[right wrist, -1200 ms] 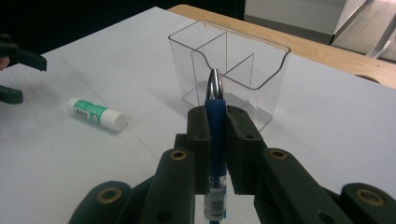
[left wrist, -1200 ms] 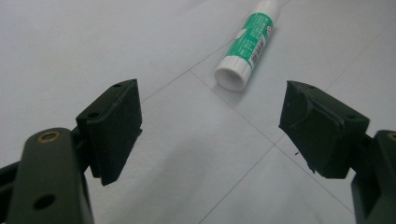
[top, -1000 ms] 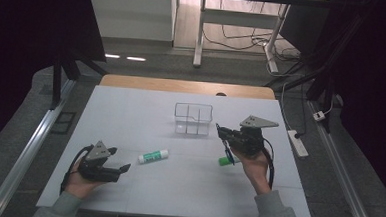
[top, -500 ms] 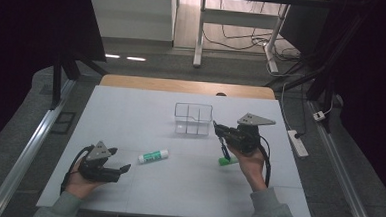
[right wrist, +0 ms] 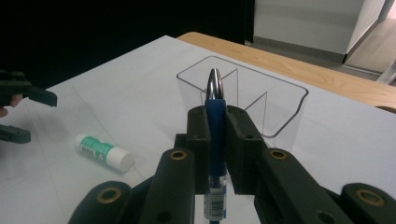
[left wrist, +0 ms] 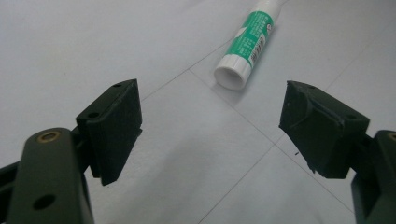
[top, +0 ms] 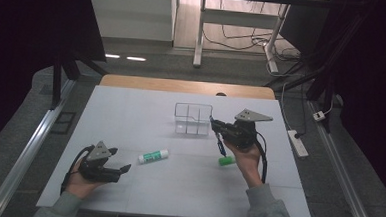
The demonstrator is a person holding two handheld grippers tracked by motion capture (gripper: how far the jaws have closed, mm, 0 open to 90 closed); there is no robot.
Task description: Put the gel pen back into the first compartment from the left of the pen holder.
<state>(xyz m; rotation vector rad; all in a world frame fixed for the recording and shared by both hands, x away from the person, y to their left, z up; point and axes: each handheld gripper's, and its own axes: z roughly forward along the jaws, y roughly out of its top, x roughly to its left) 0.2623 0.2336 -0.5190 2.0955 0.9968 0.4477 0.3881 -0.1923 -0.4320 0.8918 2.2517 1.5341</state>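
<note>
The white desk (top: 131, 110) carries a clear divided organizer (top: 193, 119) near its far middle; the right gripper (right wrist: 215, 122) hovers just in front of it, jaws clamped on a blue pen (right wrist: 215, 109) with its metal tip up; the left gripper (left wrist: 210, 119) rests low with jaws wide, nothing between them; a green-and-white glue stick (left wrist: 250, 39) lies just ahead; a green marker (top: 227, 161) lies under the right hand.

Blue pen (right wrist: 215, 126); green-white glue stick (top: 153, 156); clear organizer (top: 193, 118); black tongs (right wrist: 215, 122).
</note>
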